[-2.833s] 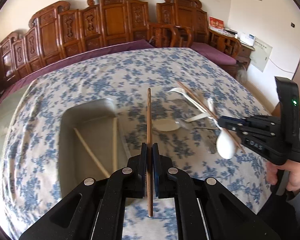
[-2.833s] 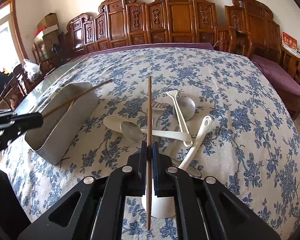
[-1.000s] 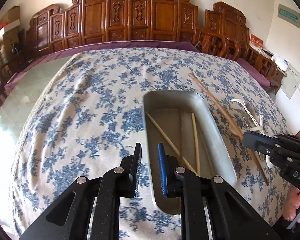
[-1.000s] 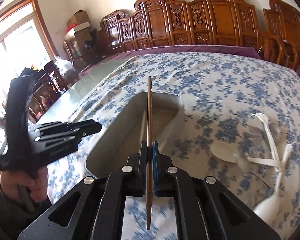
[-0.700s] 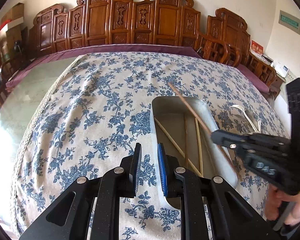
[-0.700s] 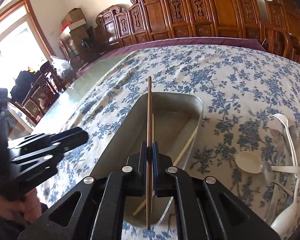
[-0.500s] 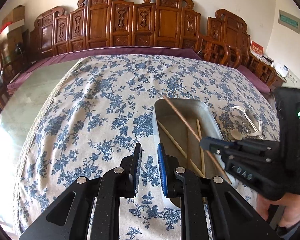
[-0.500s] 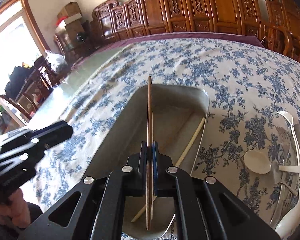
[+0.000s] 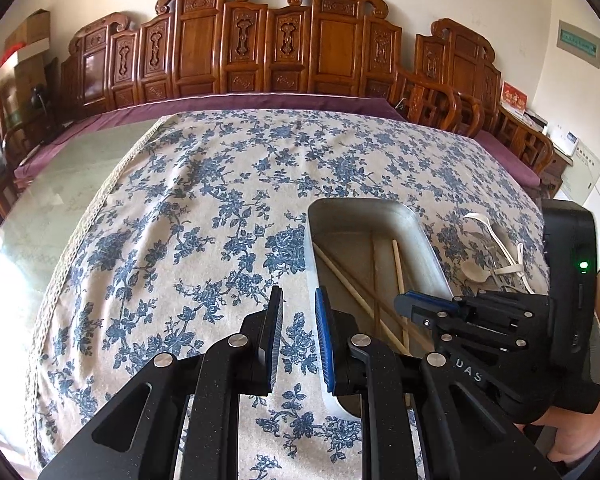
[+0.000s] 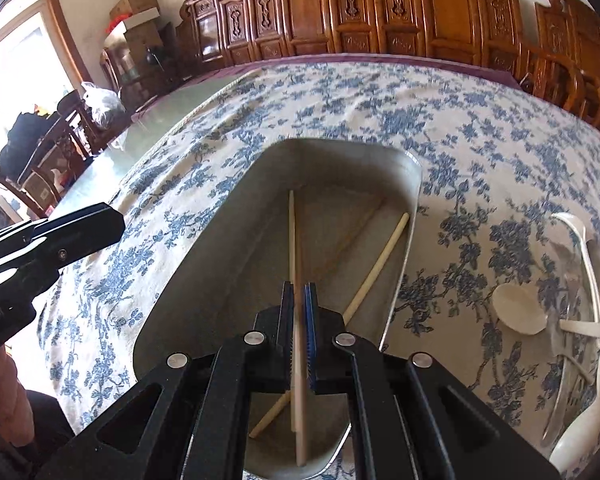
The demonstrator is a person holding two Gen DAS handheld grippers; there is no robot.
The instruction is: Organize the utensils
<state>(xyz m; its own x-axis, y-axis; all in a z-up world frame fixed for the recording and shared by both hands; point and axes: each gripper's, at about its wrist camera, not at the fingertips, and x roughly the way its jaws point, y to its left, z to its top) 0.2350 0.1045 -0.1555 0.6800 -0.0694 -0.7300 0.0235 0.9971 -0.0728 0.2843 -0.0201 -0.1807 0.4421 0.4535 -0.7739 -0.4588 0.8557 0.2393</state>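
Note:
A metal tray (image 10: pixel 220 264) lies on the flowered tablecloth with pale chopsticks (image 10: pixel 380 260) crossed on its floor. My right gripper (image 10: pixel 299 286) hangs low over the tray's near end, shut on a wooden chopstick (image 10: pixel 292 232) that runs lengthwise down inside the tray. In the left wrist view the right gripper (image 9: pixel 400 304) sits over the tray (image 9: pixel 424 236), above the chopsticks (image 9: pixel 398 268). My left gripper (image 9: pixel 298 296) hovers over the cloth just left of the tray, open, nothing between its pads. It shows at the left edge (image 10: pixel 116 220) of the right wrist view.
White plastic spoons (image 10: pixel 520 314) and forks lie in a loose pile on the cloth right of the tray, with a white ladle (image 10: pixel 572 440) at the near right. Carved wooden chairs (image 9: pixel 332 52) line the far side. Bare glass tabletop (image 9: pixel 60 184) shows at left.
My right gripper has carried its chopstick from the utensil pile over the tray and lowered it inside. The left gripper let go of its own chopstick earlier and has since kept still.

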